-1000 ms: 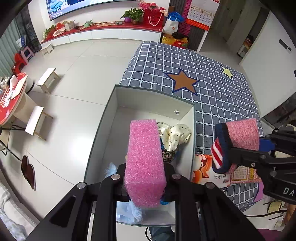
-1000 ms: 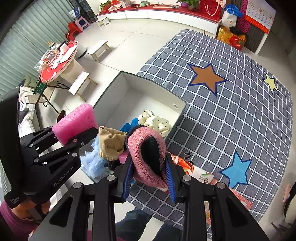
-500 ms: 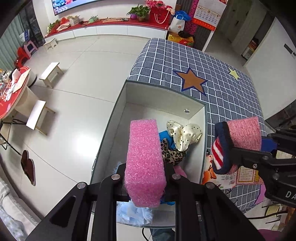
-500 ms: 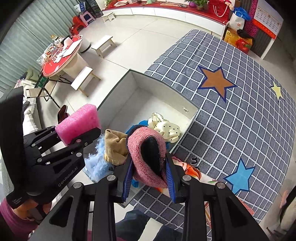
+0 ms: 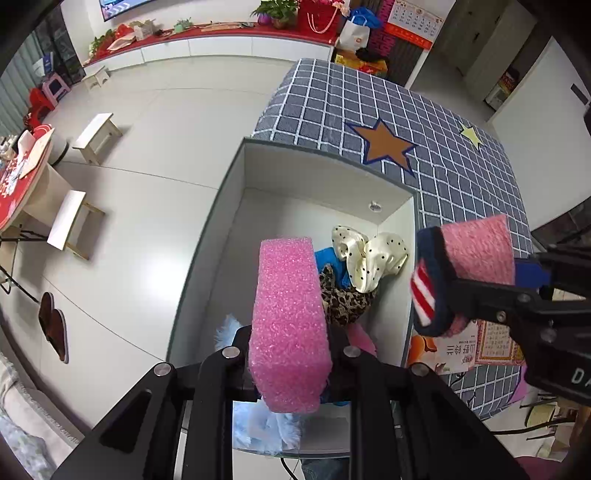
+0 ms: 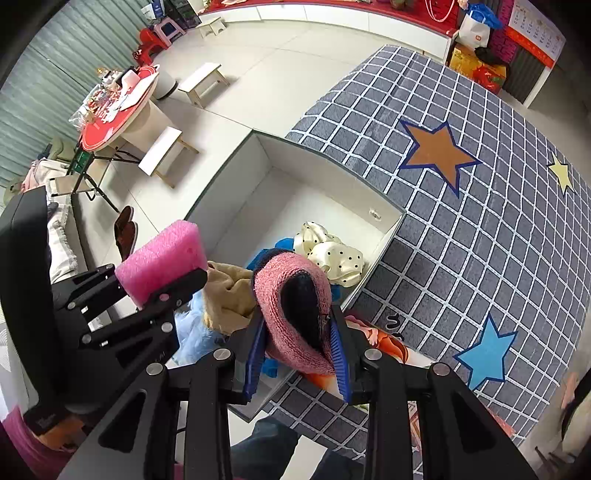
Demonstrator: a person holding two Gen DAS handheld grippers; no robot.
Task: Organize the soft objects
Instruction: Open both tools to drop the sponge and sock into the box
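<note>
Both tongs lower over white box [image 5: 236, 206] than second ago; box fills more of each view. Left tongs [image 5: 290, 354] clamped on pink foam block [image 5: 288, 317], above box's near end. Right tongs [image 6: 299, 339] clamped on pink knit sock [image 6: 295, 295], at 3 o'clock of block, over box's right wall. Polka-dot cloth [image 5: 369, 258], leopard fabric [image 5: 343, 302] lie inside box. Box sits on grey checked cloth [image 6: 480, 240].

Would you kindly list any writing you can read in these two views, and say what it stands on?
"DA": white letters on the body of the right gripper, cut off by the picture's edge.
Wall calendar: numbers too small to read.
Printed sheet on the table: characters upside down, too blurred to read.
</note>
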